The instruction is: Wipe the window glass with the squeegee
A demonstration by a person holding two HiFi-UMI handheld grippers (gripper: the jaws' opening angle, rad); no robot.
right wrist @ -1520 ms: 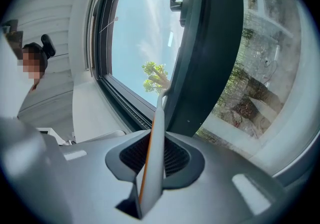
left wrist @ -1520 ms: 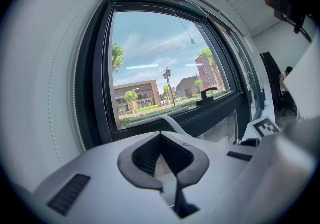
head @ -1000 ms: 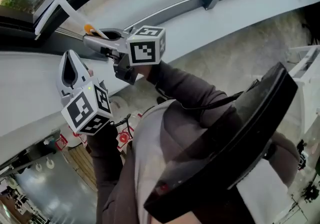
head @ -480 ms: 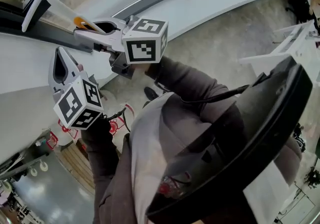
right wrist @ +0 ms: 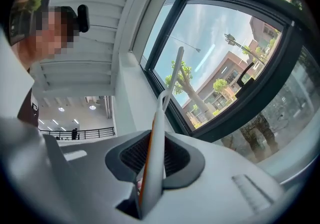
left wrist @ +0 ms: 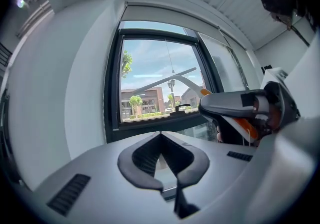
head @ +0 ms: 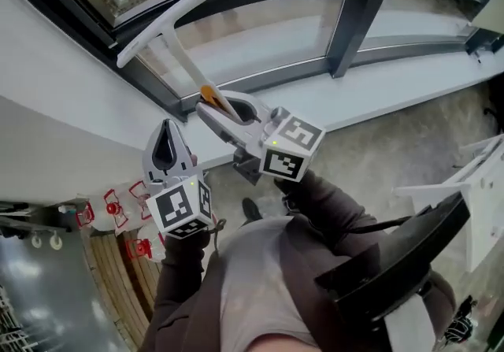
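As 1s ago, R hand-held gripper (head: pixel 211 109) clamps squeegee (head: pixel 175 15).

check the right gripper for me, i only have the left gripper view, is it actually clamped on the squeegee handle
Observer: Yes. In the right gripper view the right gripper has its jaws closed on the white squeegee handle, which runs up from between them toward the window glass.
Operator: ok and where does my left gripper sit relative to it
Observer: In the head view the left gripper is beside the right one, lower and to its left, jaws shut on nothing and clear of the squeegee.
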